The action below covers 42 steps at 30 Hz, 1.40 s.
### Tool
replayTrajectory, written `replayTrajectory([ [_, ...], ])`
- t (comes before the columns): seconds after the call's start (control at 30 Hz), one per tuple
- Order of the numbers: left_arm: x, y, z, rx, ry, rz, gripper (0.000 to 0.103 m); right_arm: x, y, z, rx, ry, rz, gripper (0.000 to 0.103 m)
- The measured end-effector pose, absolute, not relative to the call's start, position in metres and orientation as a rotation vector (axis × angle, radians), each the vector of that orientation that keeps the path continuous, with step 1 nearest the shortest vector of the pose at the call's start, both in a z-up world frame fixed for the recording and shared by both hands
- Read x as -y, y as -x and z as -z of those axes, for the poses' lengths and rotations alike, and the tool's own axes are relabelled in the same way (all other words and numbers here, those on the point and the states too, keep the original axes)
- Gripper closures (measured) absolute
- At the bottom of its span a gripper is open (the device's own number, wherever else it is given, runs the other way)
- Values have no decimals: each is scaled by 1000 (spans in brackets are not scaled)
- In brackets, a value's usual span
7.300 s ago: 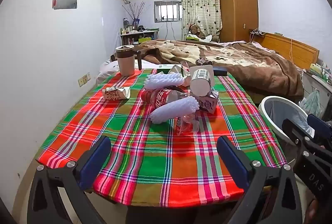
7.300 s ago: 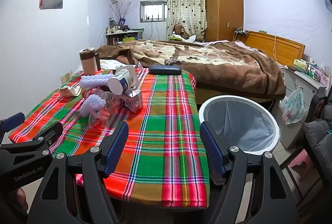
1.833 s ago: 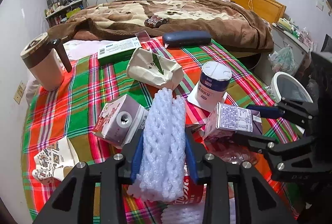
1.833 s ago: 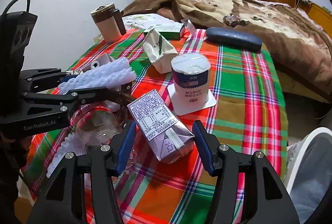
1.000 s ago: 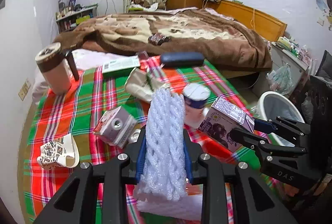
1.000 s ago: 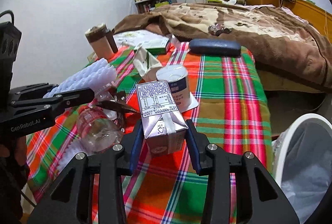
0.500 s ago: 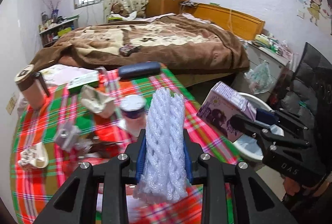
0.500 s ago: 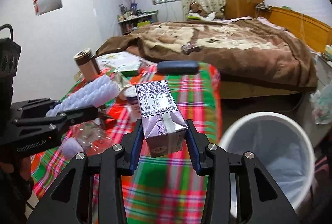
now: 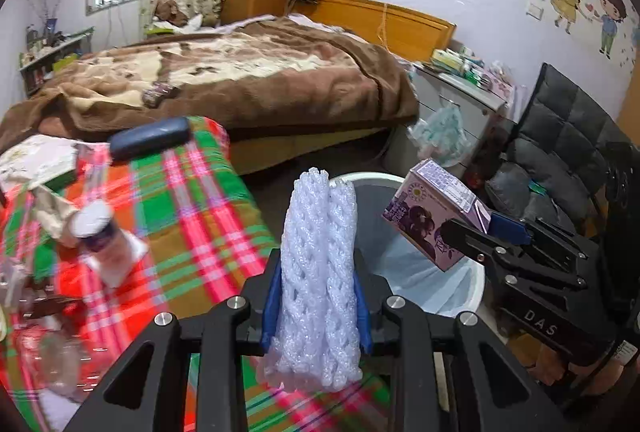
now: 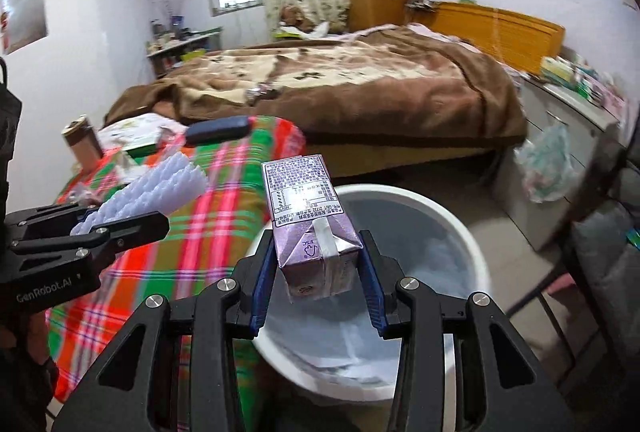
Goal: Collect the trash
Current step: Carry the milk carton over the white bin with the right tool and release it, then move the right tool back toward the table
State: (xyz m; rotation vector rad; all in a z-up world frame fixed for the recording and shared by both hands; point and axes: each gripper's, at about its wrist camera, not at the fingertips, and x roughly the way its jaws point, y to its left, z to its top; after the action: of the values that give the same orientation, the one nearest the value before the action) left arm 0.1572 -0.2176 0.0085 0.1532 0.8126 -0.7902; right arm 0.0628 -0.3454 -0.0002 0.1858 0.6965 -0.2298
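My left gripper (image 9: 317,308) is shut on a white foam fruit net (image 9: 318,272) and holds it above the table's right edge, beside the white bin (image 9: 420,288). My right gripper (image 10: 317,278) is shut on a purple drink carton (image 10: 310,224) and holds it in the air over the white bin (image 10: 420,252), which has a pale liner. The carton also shows in the left wrist view (image 9: 436,216), and the foam net in the right wrist view (image 10: 156,191). More trash lies on the plaid table: a white cup (image 9: 102,244), crumpled paper (image 9: 48,211) and a clear bottle (image 9: 52,360).
The plaid table (image 10: 192,232) lies left of the bin. A dark glasses case (image 10: 218,127) and a brown mug (image 10: 82,143) sit at its far end. A bed with a brown blanket (image 10: 360,87) stands behind. A dark chair (image 9: 560,151) and a cabinet (image 10: 560,135) stand at the right.
Both grippers have swung right, off the table toward the bin, each with its load. The carton now hangs over the bin's opening, and the foam net is near the bin's left rim.
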Motion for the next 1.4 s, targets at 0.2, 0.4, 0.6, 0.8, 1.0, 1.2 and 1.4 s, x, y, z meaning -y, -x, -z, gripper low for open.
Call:
replayTrajectory([
  [0.2,263,-155,18,-865,-185,836,71,370,-69,22,-755,-199,285,62],
  [0.4,288,-160,35,-912,-197,841,71,386,-64,37,-809,-175,328,62],
  [0.6,292,-165,42,-930,-188,844,53,395,-63,45,-845,-163,356,47],
  [0.8,282,-165,38,-915,-165,834,44,393,-58,41,-832,-174,350,42],
  [1.0,252,-162,22,-872,-132,791,44,386,-56,30,-792,-190,344,42],
  [1.2,201,-152,2,-798,-111,695,44,364,-58,17,-734,-182,266,42],
  [1.4,147,-147,-9,-745,-99,583,44,336,-66,12,-708,-173,175,42],
])
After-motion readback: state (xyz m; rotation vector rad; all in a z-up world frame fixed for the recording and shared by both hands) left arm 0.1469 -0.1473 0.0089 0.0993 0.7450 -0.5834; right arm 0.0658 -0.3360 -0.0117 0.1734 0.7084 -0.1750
